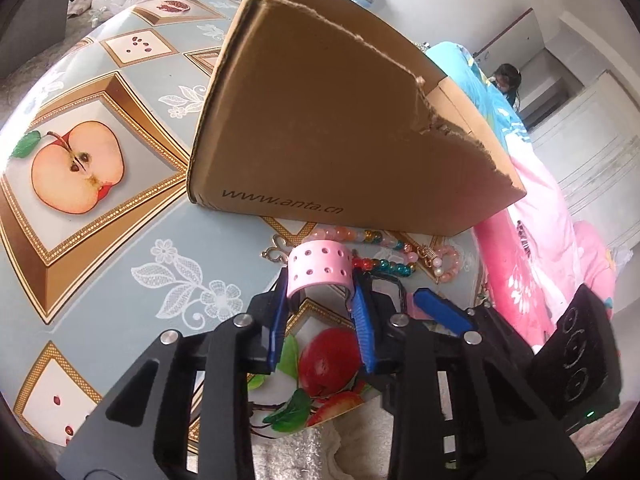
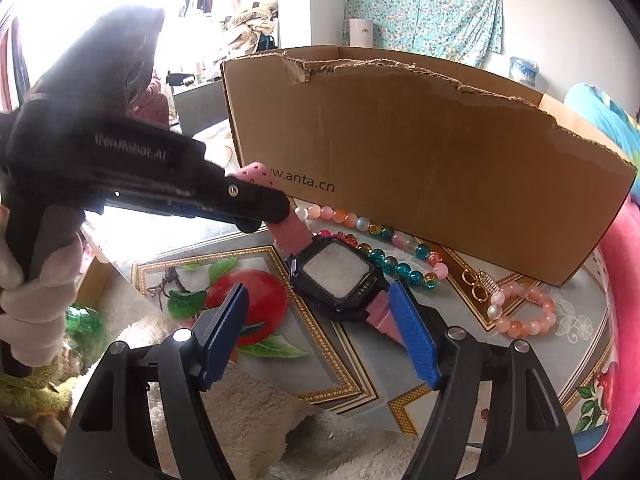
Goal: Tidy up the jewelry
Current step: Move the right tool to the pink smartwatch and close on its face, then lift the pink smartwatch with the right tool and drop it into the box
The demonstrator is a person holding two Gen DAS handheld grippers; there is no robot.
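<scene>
A watch [image 2: 338,276] with a black face and a pink perforated strap [image 1: 320,268] lies on the table in front of the cardboard box [image 2: 400,152]. My left gripper [image 1: 320,280] is shut on the raised loop of that strap, its blue pads pressing both sides; in the right wrist view it reaches in from the left. My right gripper [image 2: 316,292] stands open around the watch face, its right pad [image 2: 412,328] beside the lower strap end. Behind the watch lie a string of coloured beads [image 2: 400,268], a pink bead bracelet [image 2: 524,312] and gold earrings [image 2: 478,284].
The torn-rimmed box [image 1: 320,120] stands upright just behind the jewelry. The table [image 1: 120,208] has a fruit-print cover. A white fluffy cloth [image 2: 248,408] lies at its near edge. Pink bedding [image 1: 540,248] is to the right. A gloved hand [image 2: 36,292] holds the left gripper.
</scene>
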